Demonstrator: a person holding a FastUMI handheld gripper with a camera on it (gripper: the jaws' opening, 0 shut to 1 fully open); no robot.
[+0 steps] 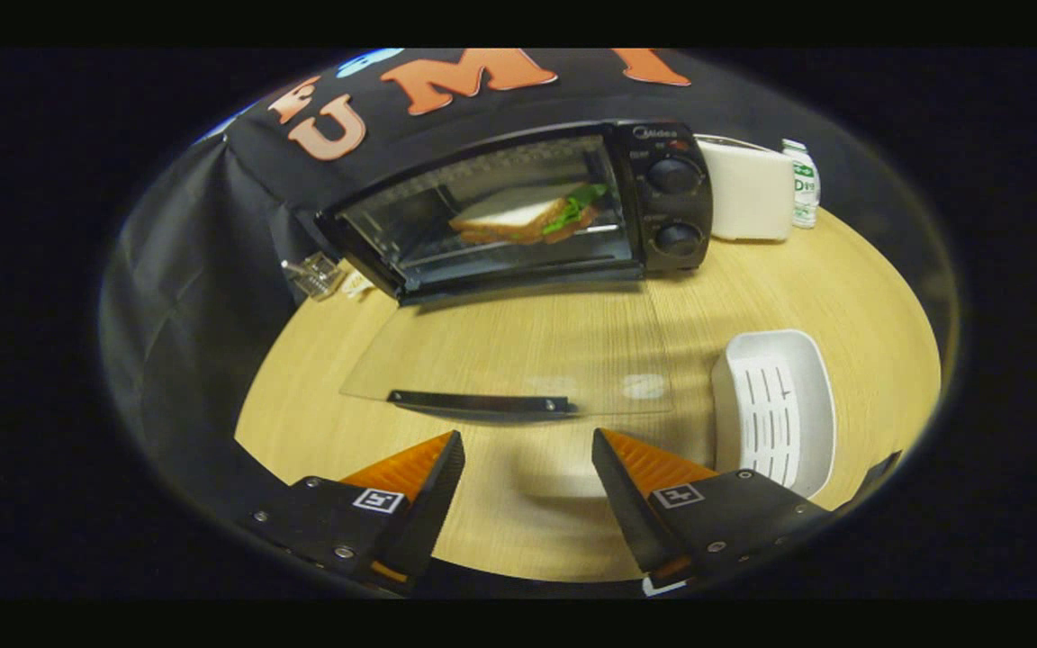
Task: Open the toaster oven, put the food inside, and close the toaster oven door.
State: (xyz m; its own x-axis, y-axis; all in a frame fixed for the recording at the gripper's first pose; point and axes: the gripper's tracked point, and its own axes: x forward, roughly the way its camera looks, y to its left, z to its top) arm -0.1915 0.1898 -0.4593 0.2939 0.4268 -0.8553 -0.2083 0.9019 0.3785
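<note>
Nearest, over the table's front edge: gripper point(527, 450) with its fingers spread apart, nothing between them, bare wood below.
Just ahead of the fingers: glass oven door point(518, 355) folded down flat over the wooden table point(807, 279), its dark handle point(480, 402) on the near edge, just beyond the fingertips.
Right of the door: empty white tray point(775, 409), close to the right finger.
Far side of the table: toaster oven point(518, 207), cavity open, two knobs on its right panel.
Food: sandwich point(527, 216) with green leaves, already on the rack inside.
Step in hand: likely closing the door; the earlier steps look done.
Risk: fingers could slip off the thin handle on the lift and the glass drop back hard; a one-sided push may slide the oven toward the wall.
Risk: the right finger could clip the tray.
Beyond the oven: white box point(752, 191) and a small bottle point(804, 183) near the far right edge.
Hard to make out: clear wrapper-like item point(316, 274) left of the oven; the door's far edge, blurred against the table; the hinge.
</note>
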